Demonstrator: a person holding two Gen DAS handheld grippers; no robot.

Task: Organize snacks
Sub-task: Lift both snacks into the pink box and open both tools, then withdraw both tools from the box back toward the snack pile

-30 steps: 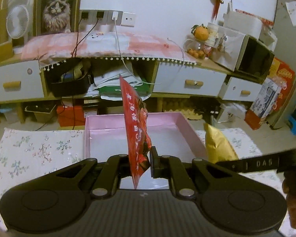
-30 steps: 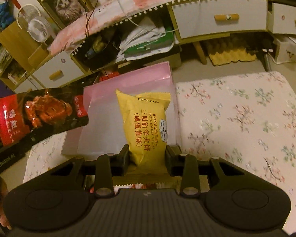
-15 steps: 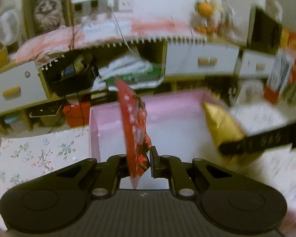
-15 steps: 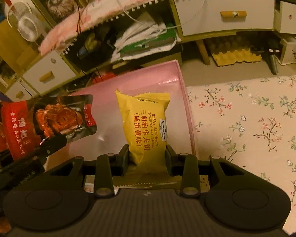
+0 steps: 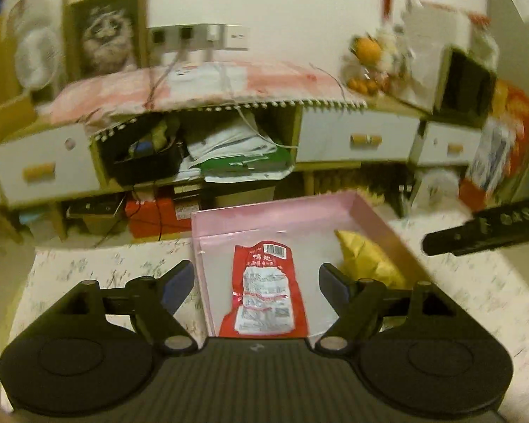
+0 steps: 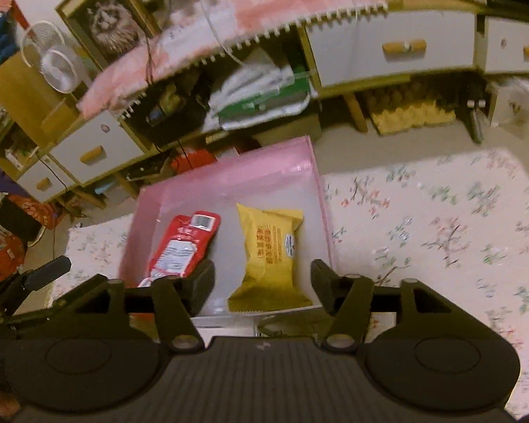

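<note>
The left gripper [image 5: 257,280] hangs with its jaws spread wide and nothing between them, above the red snack packet [image 5: 263,290] lying flat, barcode side up, on the floor of the pink box [image 5: 275,216]; the right gripper [image 6: 262,283] is likewise spread and empty over the yellow wafer packet [image 6: 269,253], which lies beside the red one, nearer the box's right wall. The box sits on a floral cloth [image 6: 441,225]; behind it stand a drawer cabinet [image 5: 356,139] crammed with papers, a framed cat picture [image 5: 105,40] and a small fan [image 6: 58,65].
</note>
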